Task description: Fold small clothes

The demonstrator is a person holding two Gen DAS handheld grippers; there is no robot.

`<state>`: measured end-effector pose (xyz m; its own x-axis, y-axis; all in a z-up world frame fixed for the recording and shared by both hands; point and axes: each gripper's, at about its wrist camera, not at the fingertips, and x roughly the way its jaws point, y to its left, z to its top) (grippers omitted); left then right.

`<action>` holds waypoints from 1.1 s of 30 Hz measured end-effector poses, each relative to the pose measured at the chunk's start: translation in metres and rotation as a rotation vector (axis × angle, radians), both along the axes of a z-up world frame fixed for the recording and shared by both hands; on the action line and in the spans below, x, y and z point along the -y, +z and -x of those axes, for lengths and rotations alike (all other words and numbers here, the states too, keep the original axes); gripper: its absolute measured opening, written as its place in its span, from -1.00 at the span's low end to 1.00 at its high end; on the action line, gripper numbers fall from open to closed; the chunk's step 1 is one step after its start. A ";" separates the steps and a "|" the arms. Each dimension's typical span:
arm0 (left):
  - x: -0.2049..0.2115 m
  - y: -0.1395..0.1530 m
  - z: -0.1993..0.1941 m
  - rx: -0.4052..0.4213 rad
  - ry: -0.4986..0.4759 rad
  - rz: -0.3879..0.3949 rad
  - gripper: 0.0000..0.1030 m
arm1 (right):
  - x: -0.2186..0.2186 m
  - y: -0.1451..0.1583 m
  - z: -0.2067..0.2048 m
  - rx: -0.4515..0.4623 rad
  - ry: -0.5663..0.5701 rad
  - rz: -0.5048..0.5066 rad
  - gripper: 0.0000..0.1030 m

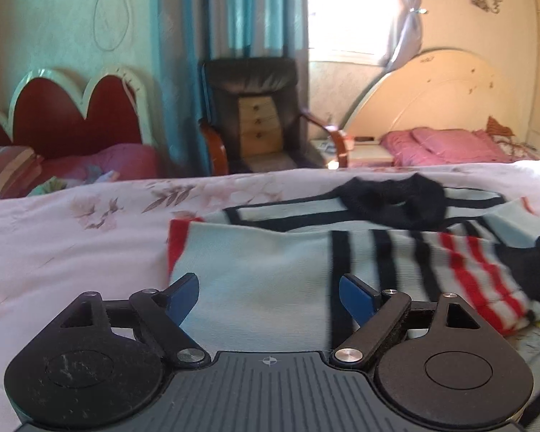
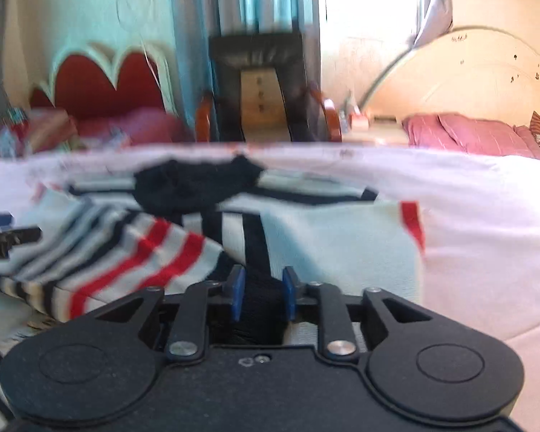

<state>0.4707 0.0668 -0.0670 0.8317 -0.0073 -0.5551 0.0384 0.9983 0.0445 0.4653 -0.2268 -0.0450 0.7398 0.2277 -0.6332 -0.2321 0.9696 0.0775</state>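
Note:
A small pale-blue sweater [image 1: 255, 273] with black and red stripes and a black collar [image 1: 392, 201] lies on the bed. My left gripper [image 1: 269, 295] is open, its blue pads over the sweater's pale body. In the right wrist view the same sweater [image 2: 342, 248] lies ahead, one striped part [image 2: 126, 255] folded over at the left. My right gripper [image 2: 260, 297] is shut on a bunch of the sweater's dark fabric [image 2: 260, 309]. The left gripper's tip [image 2: 3, 237] shows at the left edge.
The bed's white floral cover [image 1: 72, 244] spreads all around. Behind stand a black armchair [image 1: 259, 115], a red headboard [image 1: 72, 115], a cream headboard [image 1: 432, 97] with pink pillows [image 1: 442, 144], and a small bedside table [image 1: 360, 151].

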 end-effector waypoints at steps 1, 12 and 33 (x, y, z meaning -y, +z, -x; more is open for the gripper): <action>0.007 -0.001 0.003 -0.003 -0.015 -0.017 0.65 | 0.005 0.001 0.006 -0.003 0.019 -0.020 -0.54; 0.019 -0.021 0.019 -0.068 0.079 -0.018 0.74 | 0.042 -0.019 0.018 -0.102 0.042 -0.112 -0.49; 0.022 -0.003 0.081 -0.108 0.191 -0.083 0.74 | 0.055 -0.008 0.037 -0.103 0.083 -0.222 -0.31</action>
<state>0.3896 0.0452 -0.0700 0.7496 0.1937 -0.6329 -0.1417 0.9810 0.1323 0.4288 -0.2820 -0.0531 0.6467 0.4266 -0.6322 -0.2900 0.9042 0.3135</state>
